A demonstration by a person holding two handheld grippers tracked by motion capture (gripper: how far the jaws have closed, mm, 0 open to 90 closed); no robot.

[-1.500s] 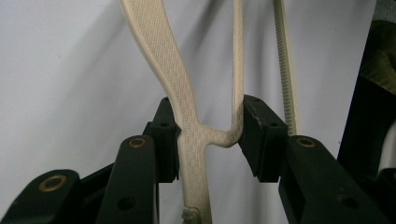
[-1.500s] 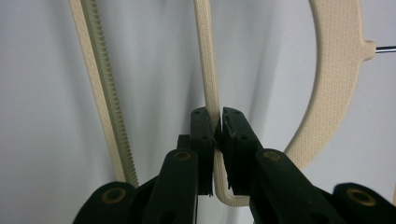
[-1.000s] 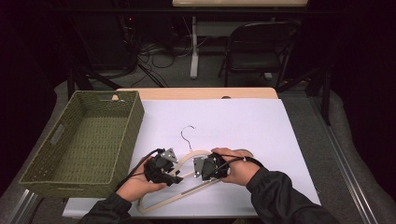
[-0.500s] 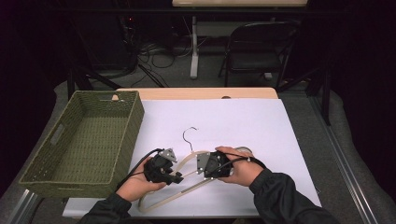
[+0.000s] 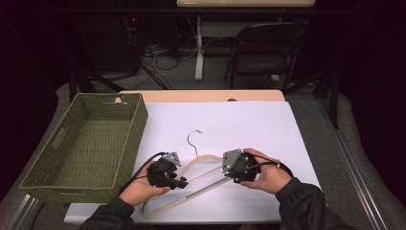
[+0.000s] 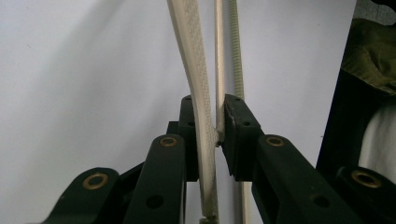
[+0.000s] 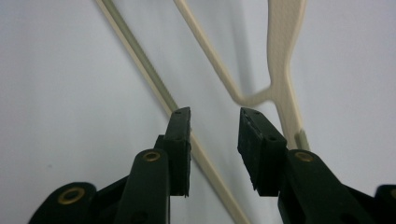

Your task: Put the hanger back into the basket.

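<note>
Just left of the hanger, the woven basket sits on the white worktop. My left gripper has its fingers clamped on the hanger's cream arm near its left end, the hanger lying flat on the worktop. At the hanger's right end, my right gripper holds its fingers apart over the thin bars, gripping nothing.

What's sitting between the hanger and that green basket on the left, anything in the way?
Nothing visible. The cream hanger lies on the white table cover, with bare cover between it and the near wall of the woven basket. The left claw is shut on the hanger; the right claw is open beside it.
</note>
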